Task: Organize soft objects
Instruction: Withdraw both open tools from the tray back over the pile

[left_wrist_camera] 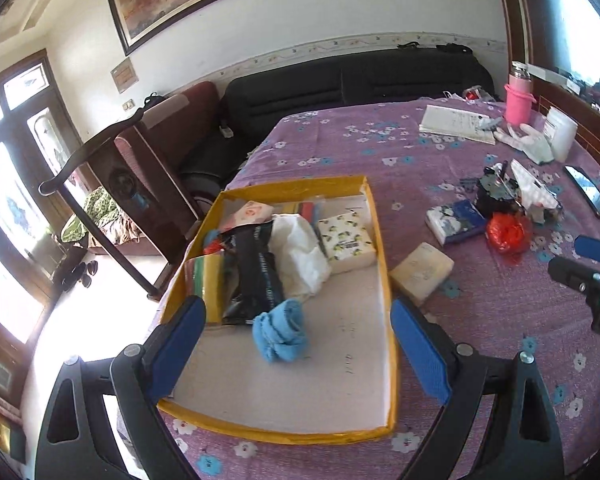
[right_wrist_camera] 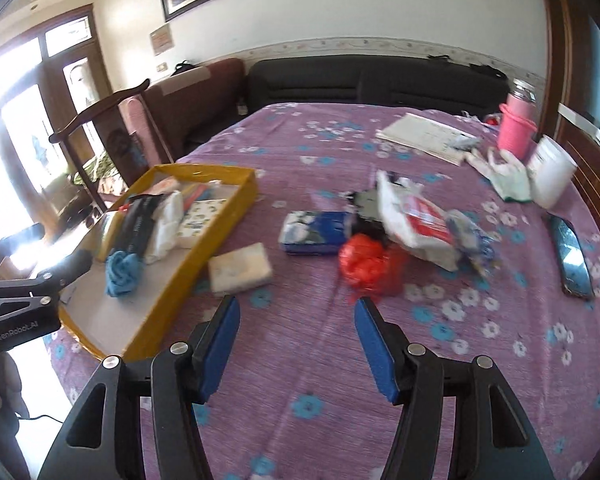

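Observation:
A yellow box (left_wrist_camera: 384, 276) on the purple flowered table holds a blue cloth (left_wrist_camera: 282, 334), a black packet (left_wrist_camera: 256, 268), a white bag (left_wrist_camera: 300, 254), a tissue pack (left_wrist_camera: 346, 242) and sponges (left_wrist_camera: 204, 280). My left gripper (left_wrist_camera: 296, 340) is open, empty, above the box with the blue cloth between its fingers' line. My right gripper (right_wrist_camera: 296, 320) is open and empty over bare cloth, short of a beige sponge (right_wrist_camera: 240, 268), a red bag (right_wrist_camera: 366, 262) and a blue tissue pack (right_wrist_camera: 316, 232). The box (right_wrist_camera: 204, 258) lies to its left.
A white wrapper pile (right_wrist_camera: 420, 220), a phone (right_wrist_camera: 574, 258), a white glove (right_wrist_camera: 504, 174), a pink flask (right_wrist_camera: 516, 126), a white tub (right_wrist_camera: 550, 170) and papers (right_wrist_camera: 424, 132) lie at the right and back. A chair (left_wrist_camera: 112, 184) and sofa stand beyond the table's left edge.

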The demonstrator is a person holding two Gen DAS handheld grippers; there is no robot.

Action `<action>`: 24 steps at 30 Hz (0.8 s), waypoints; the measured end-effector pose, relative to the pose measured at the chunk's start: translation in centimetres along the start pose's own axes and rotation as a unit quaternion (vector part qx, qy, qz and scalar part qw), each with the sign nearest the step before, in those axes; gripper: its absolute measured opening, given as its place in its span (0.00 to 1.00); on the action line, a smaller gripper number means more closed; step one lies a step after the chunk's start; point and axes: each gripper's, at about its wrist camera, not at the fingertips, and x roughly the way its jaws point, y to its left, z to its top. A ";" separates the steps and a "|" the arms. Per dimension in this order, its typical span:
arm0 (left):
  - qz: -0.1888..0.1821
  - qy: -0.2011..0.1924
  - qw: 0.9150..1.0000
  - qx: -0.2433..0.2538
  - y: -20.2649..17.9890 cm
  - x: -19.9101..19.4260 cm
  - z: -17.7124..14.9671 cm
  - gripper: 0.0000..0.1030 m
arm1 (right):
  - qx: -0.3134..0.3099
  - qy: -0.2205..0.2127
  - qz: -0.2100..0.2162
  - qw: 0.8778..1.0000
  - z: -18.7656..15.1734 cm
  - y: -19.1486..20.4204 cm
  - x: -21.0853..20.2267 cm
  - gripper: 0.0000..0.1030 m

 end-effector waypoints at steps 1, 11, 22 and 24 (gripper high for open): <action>0.000 0.001 1.000 0.003 -0.4 0.0 0.1 0.91 | 0.007 -0.002 -0.004 1.000 -0.1 -0.9 -0.2 0.62; -0.042 0.042 0.998 0.022 -4.1 2.5 0.4 0.91 | 0.085 -0.019 -0.057 0.995 -0.7 -9.1 0.7 0.65; -0.129 0.103 0.986 0.023 -8.9 8.9 2.3 0.90 | 0.176 -0.032 -0.077 0.981 -1.8 -16.3 3.4 0.65; -0.127 0.113 0.985 0.040 -10.2 10.5 2.8 0.90 | 0.187 -0.031 -0.067 0.980 -1.9 -16.9 3.4 0.65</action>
